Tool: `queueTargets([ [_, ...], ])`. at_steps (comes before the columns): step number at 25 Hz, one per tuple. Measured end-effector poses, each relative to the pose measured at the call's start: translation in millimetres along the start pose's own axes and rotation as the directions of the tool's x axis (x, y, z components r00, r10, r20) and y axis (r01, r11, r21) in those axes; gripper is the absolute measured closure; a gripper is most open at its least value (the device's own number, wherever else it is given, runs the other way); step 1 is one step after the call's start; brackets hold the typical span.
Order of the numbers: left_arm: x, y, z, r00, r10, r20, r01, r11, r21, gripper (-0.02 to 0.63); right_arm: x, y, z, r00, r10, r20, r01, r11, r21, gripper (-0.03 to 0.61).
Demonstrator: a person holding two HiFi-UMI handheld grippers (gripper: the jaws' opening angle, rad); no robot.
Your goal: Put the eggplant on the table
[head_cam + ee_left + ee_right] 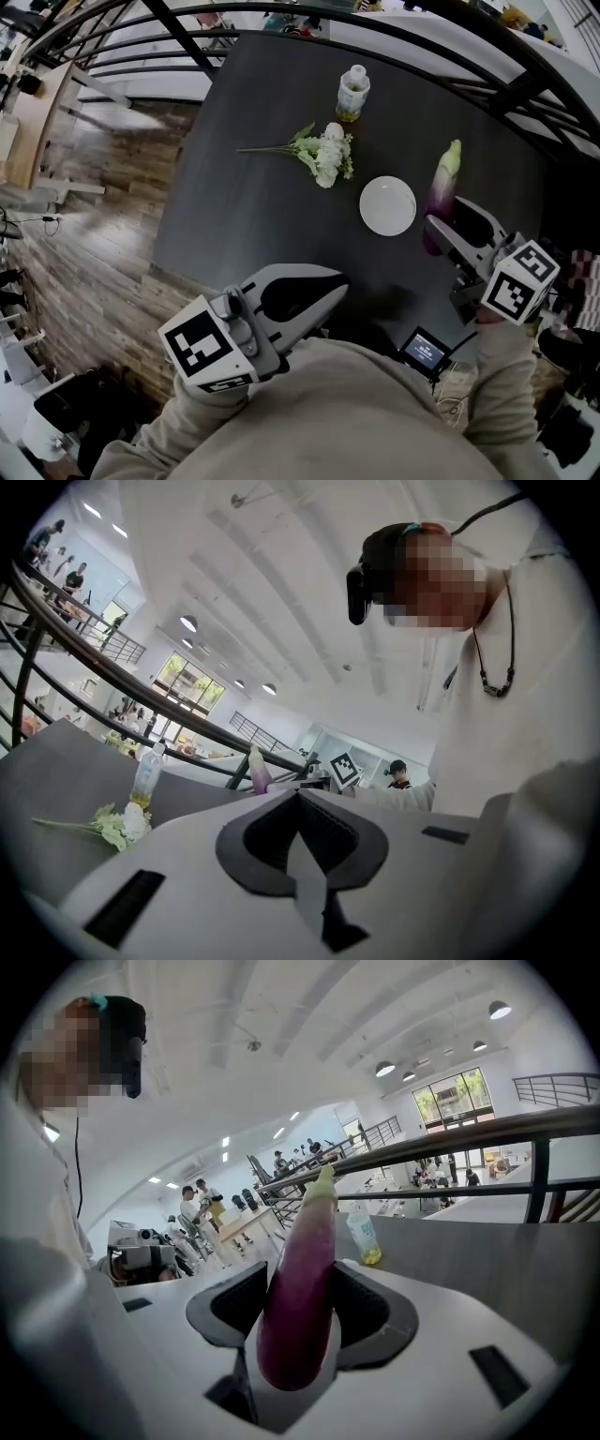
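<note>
Head view, bottom of the frame: the left tool (330, 283) hangs clenched and empty by the near edge of the dark table (244, 216); the left gripper view shows its jaws pressed together. At right, the right tool (448, 220) clamps the purple eggplant (442, 187) by its thick end, just right of a white plate (387, 205). Whether the eggplant touches the table is unclear. Farther up lie white flowers (323, 155), then a bottle (352, 94).

A purple eggplant (305, 1269) is clamped between the jaws of the right gripper (298, 1321), its green cap pointed away from the camera. Beyond it, a small bottle (363, 1235) of yellowish liquid is seen upright on the dark table (487, 1260), with a black railing (487, 1129) behind.
</note>
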State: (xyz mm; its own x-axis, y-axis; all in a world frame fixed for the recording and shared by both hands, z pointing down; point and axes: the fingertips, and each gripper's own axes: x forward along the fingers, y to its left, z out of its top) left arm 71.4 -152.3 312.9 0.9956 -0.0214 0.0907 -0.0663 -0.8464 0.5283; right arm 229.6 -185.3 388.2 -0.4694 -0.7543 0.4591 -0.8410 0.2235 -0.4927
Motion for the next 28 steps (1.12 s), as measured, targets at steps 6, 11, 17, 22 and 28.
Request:
queueTargets([
  [6,-11,6,-9,0.999,0.045,0.008,-0.045,0.999,-0.021,0.609,18,-14,-20,0.998,0.004,-0.055,-0.003,1.0,0.008,0.351],
  [11,-22,13,-19,0.996,0.083,0.014,-0.082,0.996,-0.041,0.609,39,-29,-40,0.994,0.003,-0.105,-0.002,1.0,0.015,0.351],
  [17,-36,10,-24,0.992,0.12,0.027,-0.118,0.991,-0.06,0.609,51,-34,-55,0.988,-0.001,-0.156,0.005,1.0,0.022,0.351],
  [22,-45,11,-30,0.988,0.154,0.032,-0.151,0.986,-0.074,0.609,63,-44,-68,0.981,-0.004,-0.192,0.01,0.999,0.03,0.351],
  [28,-53,12,-36,0.982,0.185,0.039,-0.182,0.98,-0.082,0.609,74,-60,-83,0.973,-0.011,-0.229,0.022,0.999,0.044,0.351],
])
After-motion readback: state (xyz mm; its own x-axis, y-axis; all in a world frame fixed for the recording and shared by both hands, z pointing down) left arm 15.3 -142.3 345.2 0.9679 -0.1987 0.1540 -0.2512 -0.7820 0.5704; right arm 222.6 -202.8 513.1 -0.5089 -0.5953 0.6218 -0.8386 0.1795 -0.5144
